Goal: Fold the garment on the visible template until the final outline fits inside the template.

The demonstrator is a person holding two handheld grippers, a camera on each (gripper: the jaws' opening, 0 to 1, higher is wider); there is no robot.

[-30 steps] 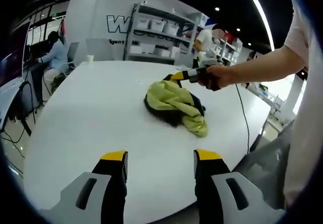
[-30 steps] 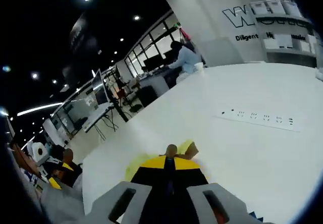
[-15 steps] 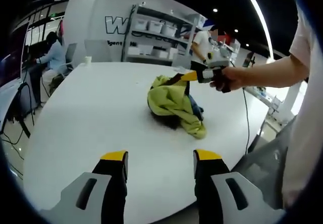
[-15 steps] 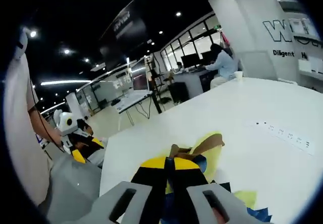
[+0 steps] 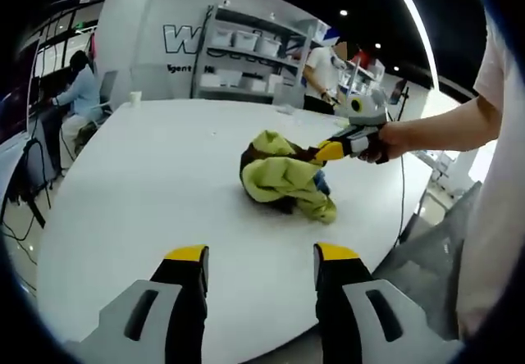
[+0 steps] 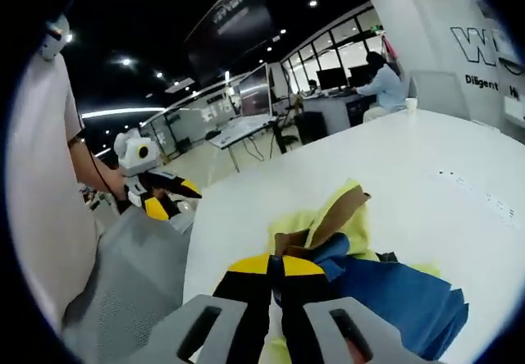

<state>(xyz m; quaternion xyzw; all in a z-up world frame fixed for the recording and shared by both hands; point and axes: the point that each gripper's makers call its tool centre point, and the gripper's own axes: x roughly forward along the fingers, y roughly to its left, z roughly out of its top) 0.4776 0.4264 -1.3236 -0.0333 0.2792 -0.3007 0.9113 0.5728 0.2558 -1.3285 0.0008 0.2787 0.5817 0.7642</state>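
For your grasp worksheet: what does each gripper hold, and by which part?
The right gripper pinches the garment at a brown-lined edge. The left gripper, jaws apart, holds nothing.

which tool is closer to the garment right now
Right. The right tool is shut on the garment's edge, touching it. The left tool is open and apart from it, over bare table.

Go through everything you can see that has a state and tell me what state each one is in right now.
garment: crumpled in a heap on the table, one edge lifted, not folded
right gripper: shut on the garment's brown-trimmed edge
left gripper: open, holding nothing, above the near table edge
table: white, bare around the garment
cup: upright at the table's far edge
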